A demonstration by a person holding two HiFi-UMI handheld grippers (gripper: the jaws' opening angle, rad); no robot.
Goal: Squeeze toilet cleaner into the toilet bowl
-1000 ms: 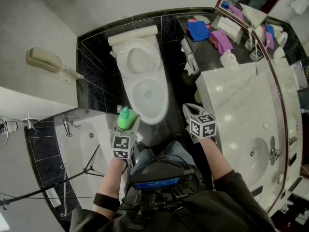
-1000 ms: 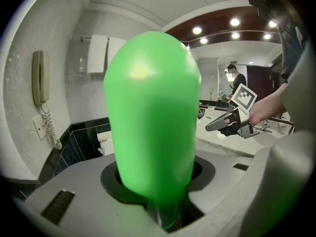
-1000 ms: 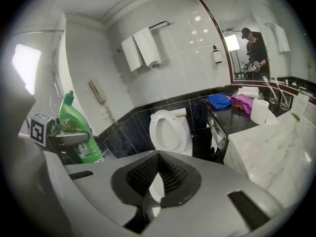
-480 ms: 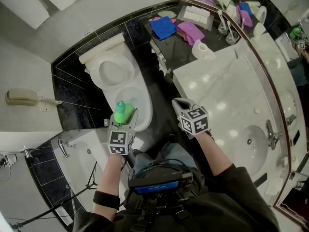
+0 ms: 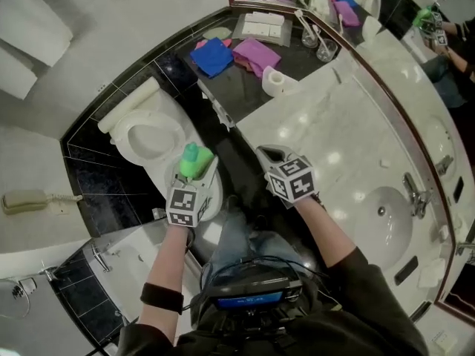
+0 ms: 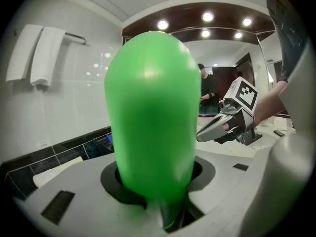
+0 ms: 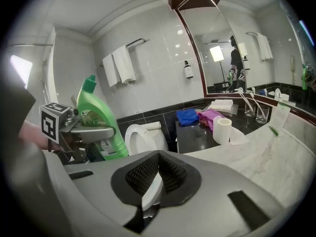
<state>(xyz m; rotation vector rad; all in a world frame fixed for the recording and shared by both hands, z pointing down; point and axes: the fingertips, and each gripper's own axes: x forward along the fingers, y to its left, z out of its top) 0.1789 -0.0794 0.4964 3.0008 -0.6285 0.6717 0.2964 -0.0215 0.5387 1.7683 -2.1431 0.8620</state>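
Cleaner bottle point(image 5: 195, 158) — grasped by left gripper point(image 5: 196, 172) fingers, shifted over toilet bowl point(image 5: 214, 196); right gripper point(image 5: 269, 153) fingers clenched.

hidden: toilet bowl point(image 5: 214, 197) mostly behind green bottle point(image 5: 194, 158) and left hand-held gripper point(image 5: 195, 175) | unreadable: bottle label point(image 7: 92, 121), too small

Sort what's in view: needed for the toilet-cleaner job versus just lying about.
Job:
green cleaner bottle, gripped in the left tongs
toilet, lid raised

Lying about:
blue cloth
purple cloth
toilet roll
wall phone
basin
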